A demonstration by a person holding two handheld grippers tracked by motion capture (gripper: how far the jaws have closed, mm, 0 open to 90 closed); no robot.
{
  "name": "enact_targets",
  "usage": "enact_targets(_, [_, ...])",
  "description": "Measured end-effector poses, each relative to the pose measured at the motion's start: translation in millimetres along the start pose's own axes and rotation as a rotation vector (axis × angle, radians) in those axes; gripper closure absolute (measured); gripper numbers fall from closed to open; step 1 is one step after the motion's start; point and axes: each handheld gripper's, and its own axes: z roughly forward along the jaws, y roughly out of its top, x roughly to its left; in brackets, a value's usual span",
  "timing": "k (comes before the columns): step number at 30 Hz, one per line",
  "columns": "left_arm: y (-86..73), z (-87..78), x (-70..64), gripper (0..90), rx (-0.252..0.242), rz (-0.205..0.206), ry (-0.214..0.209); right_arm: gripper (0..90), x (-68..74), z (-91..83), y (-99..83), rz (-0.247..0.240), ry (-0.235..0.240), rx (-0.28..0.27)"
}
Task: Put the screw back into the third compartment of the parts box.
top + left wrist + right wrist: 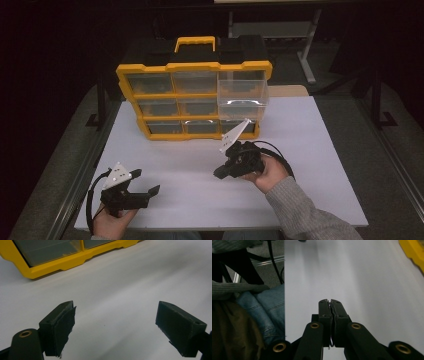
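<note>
White table [200,170]; right tool [220,174] closed, empty.

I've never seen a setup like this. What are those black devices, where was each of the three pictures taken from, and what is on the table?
A person sits at a white table holding a hand-operated two-jaw gripper in each hand. The high view looks down from above the person. The other two pictures come from small cameras riding on the grippers, looking along their jaws. The left gripper is wide open and holds nothing. The right gripper has its jaws pressed together, with nothing visible between them. On the table stands a yellow and black organiser box with clear drawers; its top right drawer is pulled out towards the person.
</note>
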Motion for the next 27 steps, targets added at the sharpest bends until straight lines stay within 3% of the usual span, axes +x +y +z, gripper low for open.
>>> enact_targets(4, [-0.1, 0.2, -1.0, 15.6, -0.007, -0.015, -0.001, 86.7, 5.6, -16.3, 11.3, -0.01, 0.0, -0.01])
enact_targets(5, [0.0, -0.6, 0.1, 15.6, 0.004, -0.001, 0.001, 86.7, 7.1, -20.6, 14.0, -0.002, 0.006, -0.01])
enact_targets(6, [-0.1, 0.5, -1.1, 15.6, -0.011, -0.02, 0.0, 86.7, 7.5, -24.7, 16.9, -0.011, 0.004, -0.02])
enact_targets(17, [0.4, 0.0, -0.9, 15.6, -0.003, -0.01, 0.001, 86.8, 16.6, -80.6, 52.3, -0.03, -0.024, -0.04])
enact_targets(20, [0.5, 0.0, -0.5, 15.5, 0.0, 0.0, 0.001, 86.8, 15.4, -94.7, 60.5, -0.045, -0.03, -0.057])
enact_targets(23, [0.1, 0.3, -1.9, 15.6, -0.003, -0.024, -0.001, 86.8, 13.0, -109.0, 67.9, -0.034, -0.032, -0.063])
enact_targets(27, [0.1, -0.3, -1.1, 15.6, 0.005, -0.016, 0.0, 86.8, 8.9, -126.6, 77.7, -0.027, -0.048, -0.071])
